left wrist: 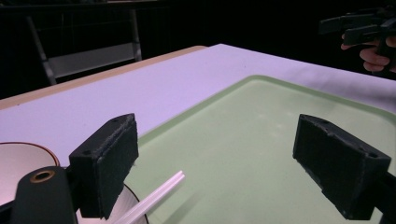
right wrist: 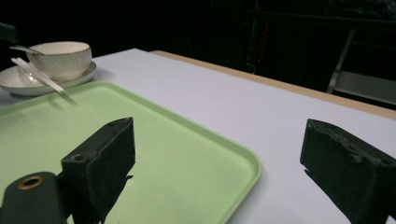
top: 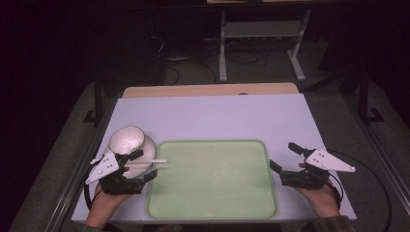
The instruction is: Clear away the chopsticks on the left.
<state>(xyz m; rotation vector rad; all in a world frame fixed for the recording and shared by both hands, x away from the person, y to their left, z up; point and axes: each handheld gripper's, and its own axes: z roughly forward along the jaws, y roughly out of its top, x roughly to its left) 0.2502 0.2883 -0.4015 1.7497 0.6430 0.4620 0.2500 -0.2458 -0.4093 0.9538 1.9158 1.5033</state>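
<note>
A white bowl [top: 126, 139] stands on a white saucer [top: 149, 143] at the table's left, just off the corner of an empty pale green tray [top: 212, 179]. A white spoon handle [top: 147, 162] juts from the saucer over the tray's left rim. My left gripper [top: 141, 166] is open, with its jaws on either side of that handle and not pressing it. In the left gripper view the handle [left wrist: 154, 198] lies low beside the left jaw, above the saucer [left wrist: 18, 163]. My right gripper [top: 285, 157] stands open and holds nothing, right of the tray. From it I see the bowl [right wrist: 60, 58] far left.
The white tabletop [top: 217, 116] has a wooden strip along its far edge. Bare table runs behind the tray and along its right side. A metal frame [top: 261, 34] stands on the dark floor beyond. The right hand and gripper [left wrist: 364, 28] appear far off in the left gripper view.
</note>
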